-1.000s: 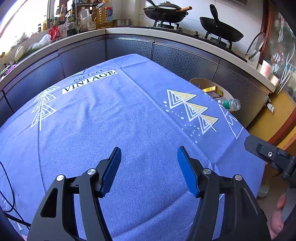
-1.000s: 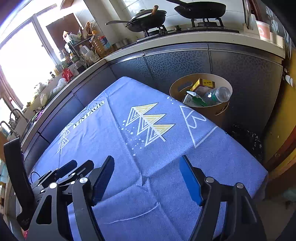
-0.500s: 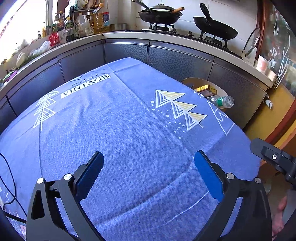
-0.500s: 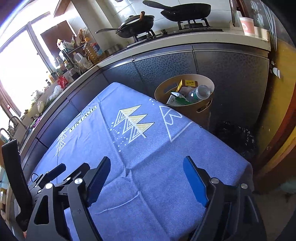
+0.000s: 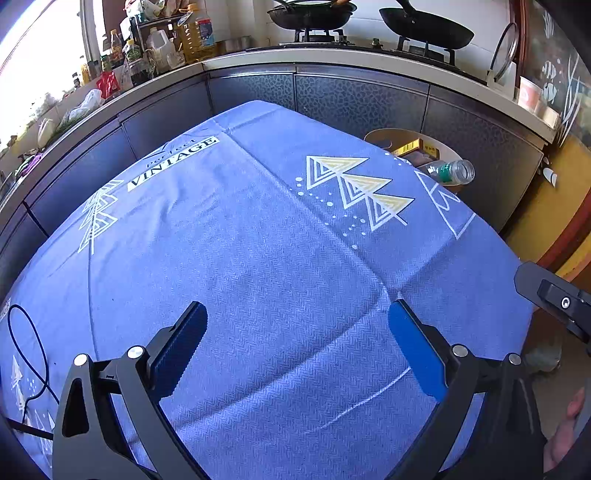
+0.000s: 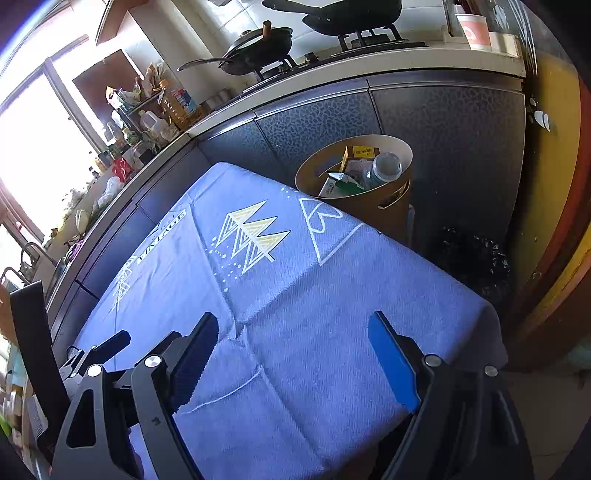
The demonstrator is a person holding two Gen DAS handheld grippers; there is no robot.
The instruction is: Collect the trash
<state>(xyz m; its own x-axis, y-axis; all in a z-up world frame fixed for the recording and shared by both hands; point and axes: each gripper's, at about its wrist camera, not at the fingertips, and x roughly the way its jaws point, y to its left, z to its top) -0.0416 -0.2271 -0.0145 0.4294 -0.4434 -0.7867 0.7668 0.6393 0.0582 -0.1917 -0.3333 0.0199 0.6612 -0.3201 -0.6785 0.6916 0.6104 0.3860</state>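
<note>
**A:** What fills the lower half of both views?

**B:** A blue tablecloth (image 5: 258,258) of woven, herringbone-textured fabric, printed with white and yellow triangular trees and a "VINTAGE" label. Soft creases cross it near the bottom of each frame. A thin black cable (image 5: 33,354) loops over it at the lower left of the left wrist view.

**A:** And the grippers?

**B:** The left gripper (image 5: 297,339) sits at the bottom centre of its view, black angular arms with ribbed blue pads (image 5: 413,354). Its jaws stand wide apart with nothing between them, only cloth beneath. The right gripper (image 6: 291,354) looks the same in its own view: jaws spread apart, empty, above the cloth.

**A:** Where is the trash?

**B:** In a round tan bin (image 6: 391,210) with cut-out handle slots, standing beyond the table's far edge, upper centre-right of the right wrist view, against dark pebble-patterned cabinet doors (image 6: 443,122). Inside lie a clear plastic bottle (image 6: 384,166), a yellow box (image 6: 364,151) and a green-and-white carton (image 6: 338,182). In the left wrist view the bin (image 5: 384,136) peeks over the cloth's edge at upper right, the bottle (image 5: 448,172) showing a green label.

**A:** Anything behind?

**B:** Two black woks (image 6: 351,14) on a gas stove along a pale countertop, at the top of the frame, and a cluster of bottles (image 6: 162,110) at upper left.
</note>
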